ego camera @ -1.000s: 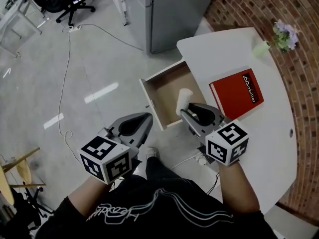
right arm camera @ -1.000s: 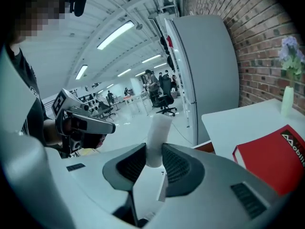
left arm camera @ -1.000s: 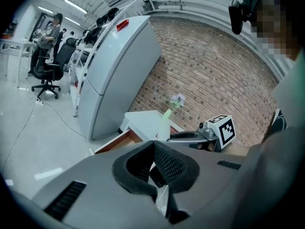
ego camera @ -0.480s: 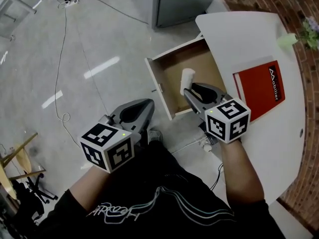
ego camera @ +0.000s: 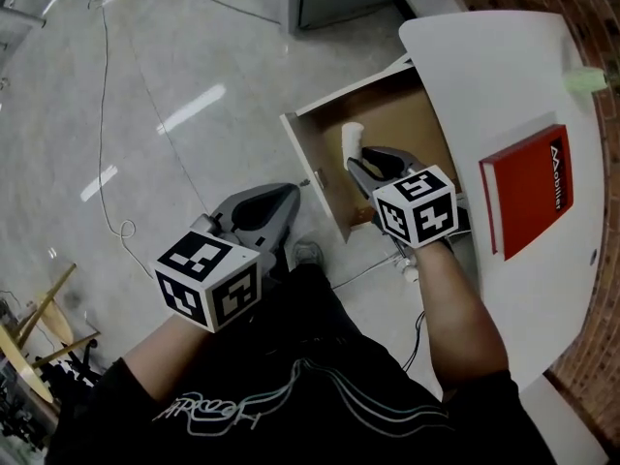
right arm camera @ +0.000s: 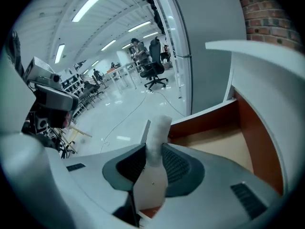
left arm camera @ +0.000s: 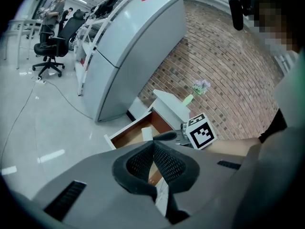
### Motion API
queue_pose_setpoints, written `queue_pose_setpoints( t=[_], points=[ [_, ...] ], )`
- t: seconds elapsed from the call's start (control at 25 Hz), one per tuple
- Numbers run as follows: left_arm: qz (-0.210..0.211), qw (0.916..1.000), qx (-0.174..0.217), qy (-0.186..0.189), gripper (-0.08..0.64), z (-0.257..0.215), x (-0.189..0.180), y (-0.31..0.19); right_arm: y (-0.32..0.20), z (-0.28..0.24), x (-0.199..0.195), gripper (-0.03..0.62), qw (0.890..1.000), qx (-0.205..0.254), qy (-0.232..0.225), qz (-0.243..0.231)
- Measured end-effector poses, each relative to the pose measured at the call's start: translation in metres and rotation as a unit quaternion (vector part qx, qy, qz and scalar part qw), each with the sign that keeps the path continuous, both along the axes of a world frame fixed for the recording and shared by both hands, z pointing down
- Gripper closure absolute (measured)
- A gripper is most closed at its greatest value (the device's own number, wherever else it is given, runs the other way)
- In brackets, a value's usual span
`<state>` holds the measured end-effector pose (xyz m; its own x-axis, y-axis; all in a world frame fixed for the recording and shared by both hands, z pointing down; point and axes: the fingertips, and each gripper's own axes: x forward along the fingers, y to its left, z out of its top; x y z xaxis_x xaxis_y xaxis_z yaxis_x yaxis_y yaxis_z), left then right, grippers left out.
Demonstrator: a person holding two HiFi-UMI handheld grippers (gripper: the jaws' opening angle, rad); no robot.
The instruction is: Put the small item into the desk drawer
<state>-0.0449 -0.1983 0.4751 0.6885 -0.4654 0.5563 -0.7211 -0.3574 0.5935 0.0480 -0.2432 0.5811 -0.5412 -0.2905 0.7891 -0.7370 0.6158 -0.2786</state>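
Since a second ago the small white item [ego camera: 351,135] has travelled further in over the open drawer [ego camera: 311,174], carried by the right gripper [ego camera: 356,161]; only the right gripper view shows both pads pressed on its sides, its top sticking out beyond them; only the left gripper view shows the left gripper [left arm camera: 153,149] clenched on nothing; the head view alone shows the red book [ego camera: 528,190] on the white desk [ego camera: 494,76]; the left gripper stays beside the drawer front.
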Motion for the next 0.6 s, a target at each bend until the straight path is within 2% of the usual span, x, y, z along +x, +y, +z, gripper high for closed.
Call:
queue_pose_setpoints(
  t=[0.4, 0.6],
  points=[
    [0.014, 0.9997, -0.018, -0.004, 0.54, 0.029, -0.019, -0.042, -0.019, 0.096, 0.001, 0.471, 0.995, -0.081, 0.052, 0.004],
    [0.016, 0.9993, -0.031, -0.009, 0.54, 0.052, -0.027, -0.053, -0.017, 0.133, 0.002, 0.471, 0.989, -0.124, 0.074, -0.014]
  ],
)
